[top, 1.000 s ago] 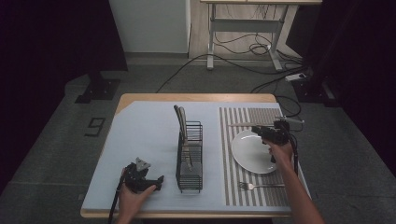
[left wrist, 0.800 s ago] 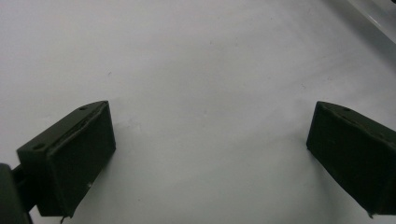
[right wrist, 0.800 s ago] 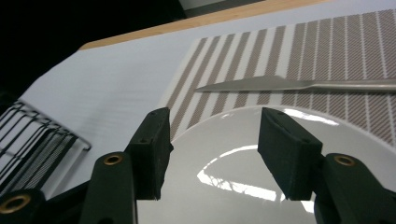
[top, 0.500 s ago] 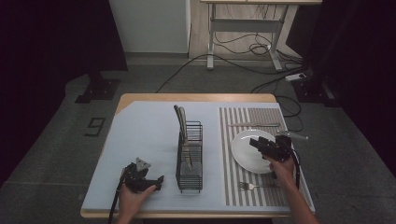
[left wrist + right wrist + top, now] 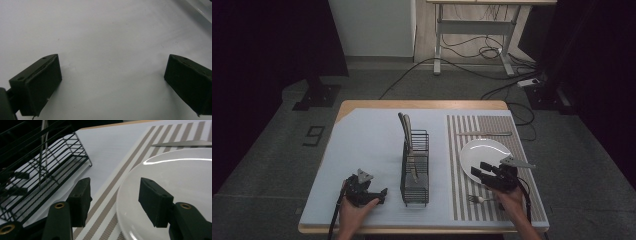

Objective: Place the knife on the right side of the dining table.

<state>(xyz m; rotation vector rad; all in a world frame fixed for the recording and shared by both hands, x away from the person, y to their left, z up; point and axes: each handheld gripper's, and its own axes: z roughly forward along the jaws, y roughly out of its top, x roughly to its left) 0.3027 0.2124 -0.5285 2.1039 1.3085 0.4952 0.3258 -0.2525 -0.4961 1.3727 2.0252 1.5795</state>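
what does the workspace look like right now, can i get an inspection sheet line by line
Surface: wooden table under a pale mat, with a striped placemat on its right part.
Job's things: white plate on the placemat; black wire rack mid-table holding utensils; fork near the plate; knife beyond it.
Clutter: nothing seen.
Grippers: left gripper open, low over bare mat; right gripper open, jaws straddling the plate's near-left rim.
Cables: a lead trails from each gripper; loose cables on the floor.
Surroundings: dark curtains, a desk frame, a power strip.
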